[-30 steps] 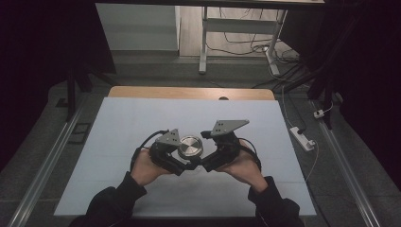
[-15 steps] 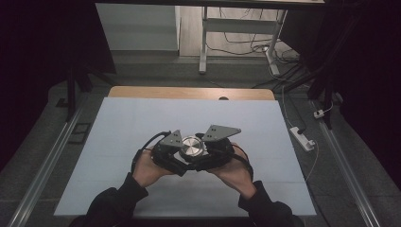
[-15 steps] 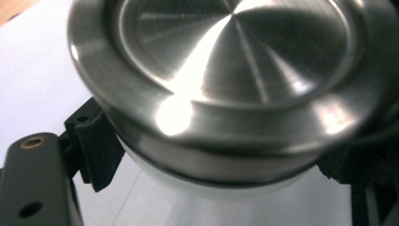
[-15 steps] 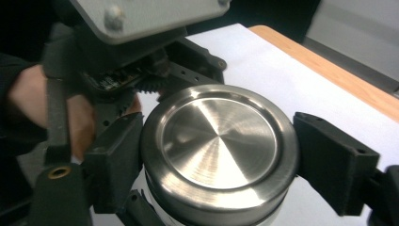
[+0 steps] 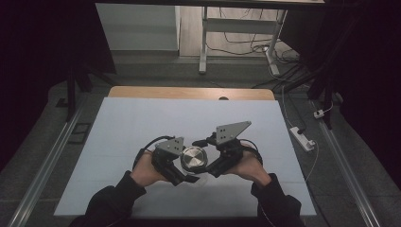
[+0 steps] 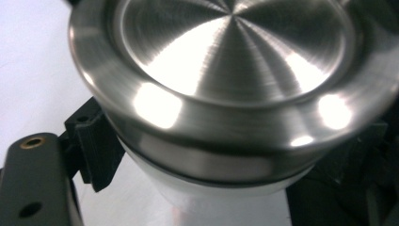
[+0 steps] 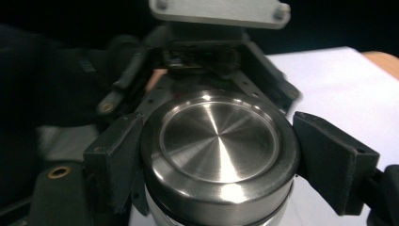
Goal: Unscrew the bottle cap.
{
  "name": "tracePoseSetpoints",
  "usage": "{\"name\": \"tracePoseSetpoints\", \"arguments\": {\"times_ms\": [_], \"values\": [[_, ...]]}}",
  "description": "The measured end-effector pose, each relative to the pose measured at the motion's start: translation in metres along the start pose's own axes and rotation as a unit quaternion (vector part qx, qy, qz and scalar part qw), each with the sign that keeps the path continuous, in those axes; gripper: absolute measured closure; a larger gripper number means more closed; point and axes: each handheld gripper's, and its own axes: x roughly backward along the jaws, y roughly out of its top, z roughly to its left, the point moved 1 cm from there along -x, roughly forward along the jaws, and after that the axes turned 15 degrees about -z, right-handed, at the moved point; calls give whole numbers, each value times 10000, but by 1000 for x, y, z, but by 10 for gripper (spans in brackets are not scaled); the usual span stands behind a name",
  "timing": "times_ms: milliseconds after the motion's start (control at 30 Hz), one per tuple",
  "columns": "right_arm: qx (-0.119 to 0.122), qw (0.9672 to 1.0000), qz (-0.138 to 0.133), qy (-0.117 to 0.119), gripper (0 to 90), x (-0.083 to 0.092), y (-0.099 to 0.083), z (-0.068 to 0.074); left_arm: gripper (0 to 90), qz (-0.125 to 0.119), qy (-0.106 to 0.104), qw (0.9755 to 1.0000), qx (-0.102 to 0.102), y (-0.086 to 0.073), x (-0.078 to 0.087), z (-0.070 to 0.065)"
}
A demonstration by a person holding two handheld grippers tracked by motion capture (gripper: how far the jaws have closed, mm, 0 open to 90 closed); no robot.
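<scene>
High view: a round steel-lidded jar (image 5: 194, 158) sits on the white table sheet (image 5: 142, 118), near the table's 6 o'clock edge, between the two hand-held grippers. Left gripper (image 5: 182, 171) comes at the jar from about 8 o'clock, right gripper (image 5: 208, 165) from about 4 o'clock; each carries a grey three-cornered plate on top. Both hands in dark sleeves, entering from the bottom. Left gripper view: the jar's brushed metal lid (image 6: 235, 70) looms close, a pale translucent body showing beneath its rim; one black jaw sits against the jar wall at 8 o'clock, the other jaw is dark and mostly hidden at 4 o'clock. Cannot tell whether this gripper is clamped or only resting around the jar. Right gripper view: the lid (image 7: 219, 141) lies between the two black jaws; the jaw at 9 o'clock touches the lid's side, the jaw at 3 o'clock stands at the rim, contact unclear. Whether this pair is squeezing, cannot tell. The left gripper's body and plate (image 7: 219, 12) show beyond the jar at 12 o'clock. A wooden strip (image 5: 189, 93) borders the table's far edge; a power strip (image 5: 302, 137) lies on the floor at 3 o'clock.
</scene>
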Motion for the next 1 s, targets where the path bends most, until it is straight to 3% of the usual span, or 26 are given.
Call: {"name": "tracePoseSetpoints", "arguments": {"times_ms": [67, 133, 167, 233, 300, 400, 500, 600, 667, 767, 833, 867, 900, 933, 1000], "values": [[-100, 9998, -122, 112, 189, 2, -1, -1, 159, -67, 44, 9999, 61, 2, 0, 0], [-193, 9992, -78, -350, 98, 3, 5, -1, 158, -89, 275, 9995, 93, 3, 2, 1], [-193, 9992, -78, -350, 98, 3, 5, -1, 158, -80, 428, 9990, 106, 4, 3, 2], [-272, 9972, -26, -703, 60, 3, 9, 1, 159, -102, 745, 9969, 231, 4, 6, 3], [-171, 9926, 154, -1191, 49, -1, 13, 6, 159, -112, 1050, 9938, 339, 5, 7, 5], [-20, 9828, 338, -1815, 63, -11, 15, 14, 159, 53, 1446, 9889, 328, 5, 5, 4], [186, 9727, 412, -2275, 100, -22, 13, 20, 159, 105, 1530, 9876, 334, 6, 3, 3], [365, 9675, 369, -2475, 180, -26, 11, 23, 159, 154, 1576, 9869, 295, 7, 1, 1], [296, 9691, 315, -2428, 187, -25, 11, 23, 159, 164, 1502, 9881, 282, 7, 2, 2], [109, 9766, 212, -2135, 195, -20, 11, 19, 159, 89, 1175, 9927, 256, 6, 4, 2], [28, 9835, 134, -1805, 195, -16, 11, 16, 159, 64, 944, 9952, 251, 5, 4, 2], [-5, 9897, 123, -1423, 195, -13, 10, 13, 159, 78, 812, 9965, 197, 5, 5, 3], [-5, 9897, 123, -1423, 195, -13, 10, 13, 159, 67, 729, 9972, 174, 5, 4, 2], [25, 9919, 115, -1265, 196, -11, 9, 12, 159, 65, 585, 9982, 149, 5, 4, 1], [38, 9973, 64, -733, 196, -7, 7, 8, 159, 64, 286, 9996, 35, 4, 2, -1]]}}
